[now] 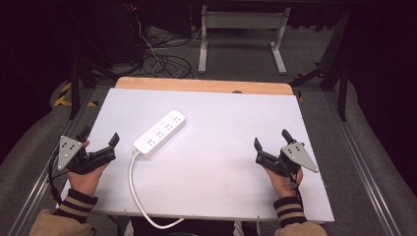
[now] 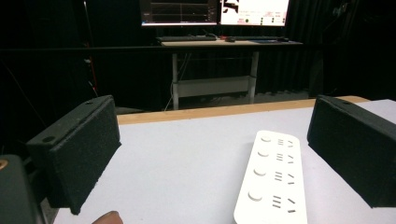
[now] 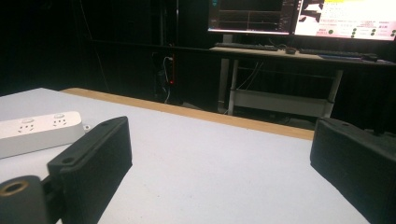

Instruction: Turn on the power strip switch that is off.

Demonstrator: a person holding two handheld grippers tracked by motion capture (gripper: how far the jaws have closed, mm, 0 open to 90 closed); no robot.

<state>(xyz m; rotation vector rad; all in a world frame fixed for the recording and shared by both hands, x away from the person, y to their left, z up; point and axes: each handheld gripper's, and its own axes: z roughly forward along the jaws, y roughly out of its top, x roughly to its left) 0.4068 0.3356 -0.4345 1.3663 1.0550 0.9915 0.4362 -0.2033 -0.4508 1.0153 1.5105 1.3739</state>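
left gripper [image 1: 101, 142]: jaws wide apart, holding nothing, at desk's left edge
power strip [image 1: 160, 133]: white, glossy plastic, rounded bar, lies diagonally left of centre, near left gripper, untouched; white cord [image 1: 135, 189] runs off the near edge
desk [image 1: 221, 172]: flat matte white top, wooden strip along far edge
right gripper [image 1: 272, 143]: jaws wide apart, holding nothing, well apart from strip
progress: nothing grasped yet, all work left
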